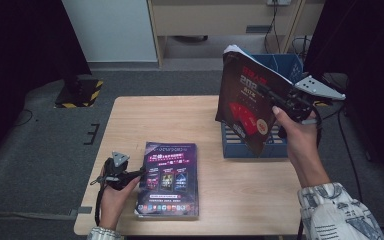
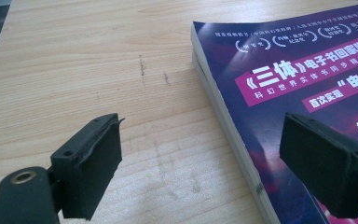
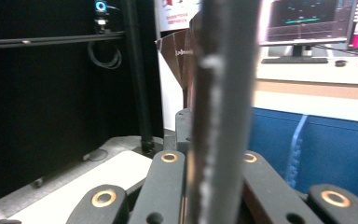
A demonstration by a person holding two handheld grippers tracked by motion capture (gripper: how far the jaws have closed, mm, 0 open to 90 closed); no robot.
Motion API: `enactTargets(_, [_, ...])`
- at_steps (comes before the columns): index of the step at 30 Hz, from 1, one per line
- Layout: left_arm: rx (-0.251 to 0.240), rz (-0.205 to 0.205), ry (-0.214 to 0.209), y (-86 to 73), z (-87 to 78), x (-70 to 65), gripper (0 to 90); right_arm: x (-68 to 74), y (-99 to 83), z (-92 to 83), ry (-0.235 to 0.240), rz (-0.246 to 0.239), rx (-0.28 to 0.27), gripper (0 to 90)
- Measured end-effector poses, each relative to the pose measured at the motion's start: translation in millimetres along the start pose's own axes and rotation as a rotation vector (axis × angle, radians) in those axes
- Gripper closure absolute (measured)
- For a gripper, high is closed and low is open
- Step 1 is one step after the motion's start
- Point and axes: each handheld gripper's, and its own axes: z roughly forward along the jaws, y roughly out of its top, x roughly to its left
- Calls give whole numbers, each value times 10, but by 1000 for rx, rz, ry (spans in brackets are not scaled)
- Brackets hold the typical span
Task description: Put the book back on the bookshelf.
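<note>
- Filing looks like the step in hand: the right gripper (image 1: 279, 101) has its jaws clamped on a dark red-covered magazine (image 1: 243, 102), held upright in the air above the blue file box (image 1: 281, 65) at the tabletop's right edge.
- Next, I judge, the magazine's lower edge must be lined up with the box's opening and lowered in before the jaws let go.
- Right forearm rises from the near right corner, wrist cocked, gripper roughly level.
- Left gripper (image 2: 200, 158) rests low near the tabletop's front left, jaws spread and holding nothing, straddling the left edge of the purple magazine (image 1: 169, 178) lying flat near the front edge.
</note>
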Motion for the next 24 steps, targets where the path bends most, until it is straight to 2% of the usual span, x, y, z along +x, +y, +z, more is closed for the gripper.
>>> enactTargets(3, [-16, 2, -11, 13, -1, -15, 124, -37, 3, -28, -26, -14, 3, 870])
enactTargets(6, [-8, 9, -6, 11, 5, -23, 125, -74, 1, -34, -46, -18, 3, 870])
enactTargets(8, [8, 23, 25, 6, -1, -17, 131, -90, 5, -41, -57, -14, 6, 870])
enactTargets(14, [1, 8, 30, 7, -14, 7, 132, -130, 10, -55, -89, -15, 16, 870])
enactTargets(24, [0, 20, 19, 11, -15, -14, 135, -160, 4, 264, -176, -9, 32, 870])
